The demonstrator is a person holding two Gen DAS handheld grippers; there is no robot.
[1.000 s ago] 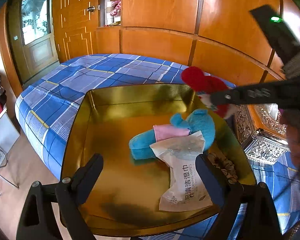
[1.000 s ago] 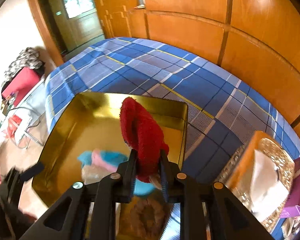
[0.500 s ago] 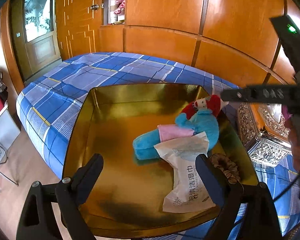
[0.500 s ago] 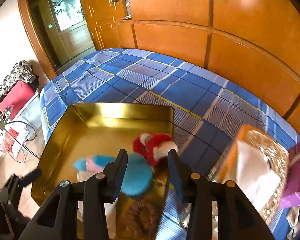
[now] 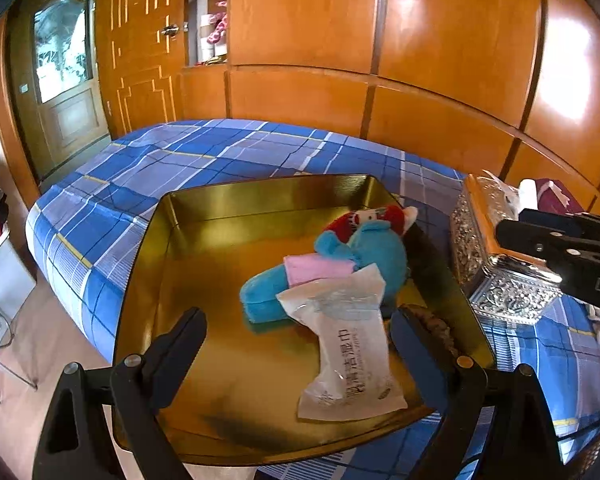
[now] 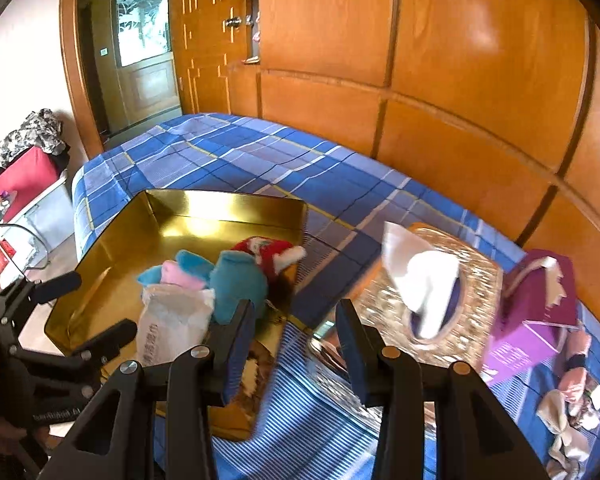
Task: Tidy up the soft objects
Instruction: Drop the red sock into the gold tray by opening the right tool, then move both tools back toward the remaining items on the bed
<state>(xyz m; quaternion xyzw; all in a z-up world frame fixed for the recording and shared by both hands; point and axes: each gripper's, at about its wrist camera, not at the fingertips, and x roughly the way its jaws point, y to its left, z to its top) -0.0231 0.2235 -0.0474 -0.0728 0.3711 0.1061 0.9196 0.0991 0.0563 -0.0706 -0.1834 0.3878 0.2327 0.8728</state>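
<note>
Both grippers gape empty: left gripper [image 5: 296, 344] over the shiny gold metal tray [image 5: 220, 216], right gripper [image 6: 296, 336], freshly spread, just beside it.

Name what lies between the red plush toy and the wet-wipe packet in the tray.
The blue plush toy with its pink band, seen in both wrist views.

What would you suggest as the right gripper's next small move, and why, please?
Probably swing it toward the loose soft pieces on the bedspread beyond the purple box. The right gripper is open and empty, the red plush already lies in the gold tray, and those pieces are still outside it.
</note>
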